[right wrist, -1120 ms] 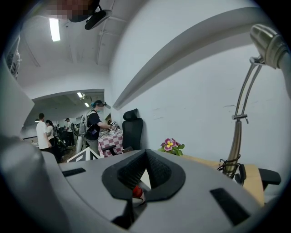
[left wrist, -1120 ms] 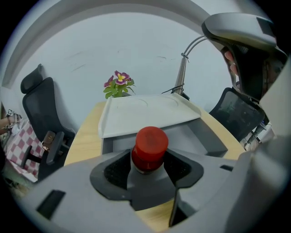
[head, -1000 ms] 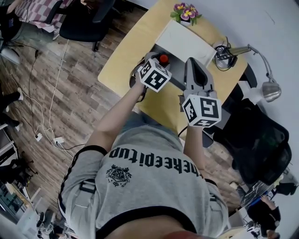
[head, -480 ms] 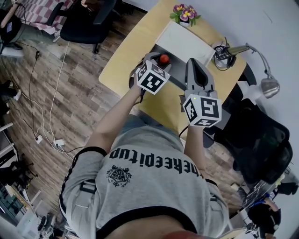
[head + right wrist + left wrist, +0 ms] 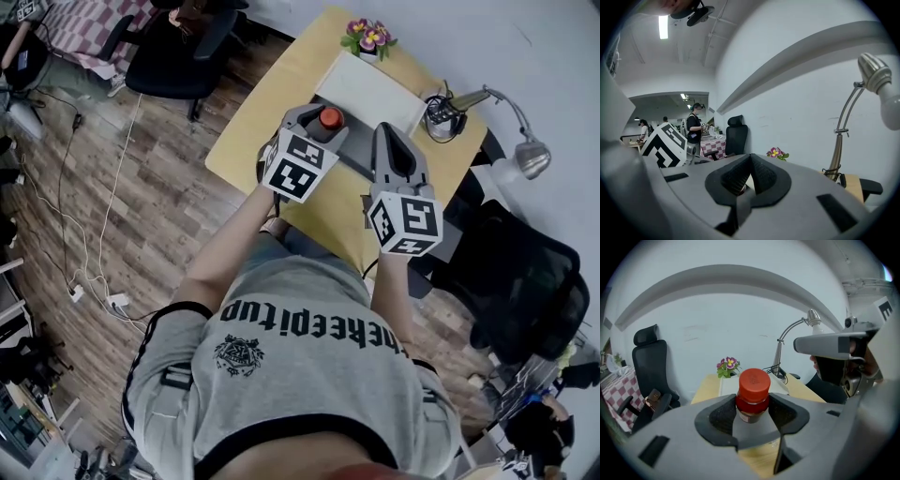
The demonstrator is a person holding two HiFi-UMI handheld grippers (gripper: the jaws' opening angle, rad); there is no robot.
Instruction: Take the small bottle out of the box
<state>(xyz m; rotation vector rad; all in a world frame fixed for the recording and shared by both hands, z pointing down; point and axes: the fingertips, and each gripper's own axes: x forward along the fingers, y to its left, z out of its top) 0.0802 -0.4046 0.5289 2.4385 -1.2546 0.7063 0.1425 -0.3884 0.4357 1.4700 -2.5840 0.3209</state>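
A small bottle with a red cap (image 5: 753, 384) is clamped between the grey jaws of my left gripper (image 5: 752, 414), whose black pads press its neck from both sides. In the head view the bottle's cap (image 5: 329, 118) shows at the tip of the left gripper (image 5: 322, 120), held above the dark box (image 5: 359, 161) on the wooden table (image 5: 258, 117). My right gripper (image 5: 388, 133) hovers beside the box to the right, jaws shut with nothing between them. Its pads (image 5: 761, 174) meet in the right gripper view.
A white flat box (image 5: 370, 86) and a pot of flowers (image 5: 368, 36) stand at the table's far side. A desk lamp (image 5: 527, 156) and cables (image 5: 439, 114) are at the right. Black office chairs (image 5: 178, 47) stand left and right of the table.
My left gripper has risen toward the camera with the red-capped bottle in it. The right gripper has stayed about where it was.
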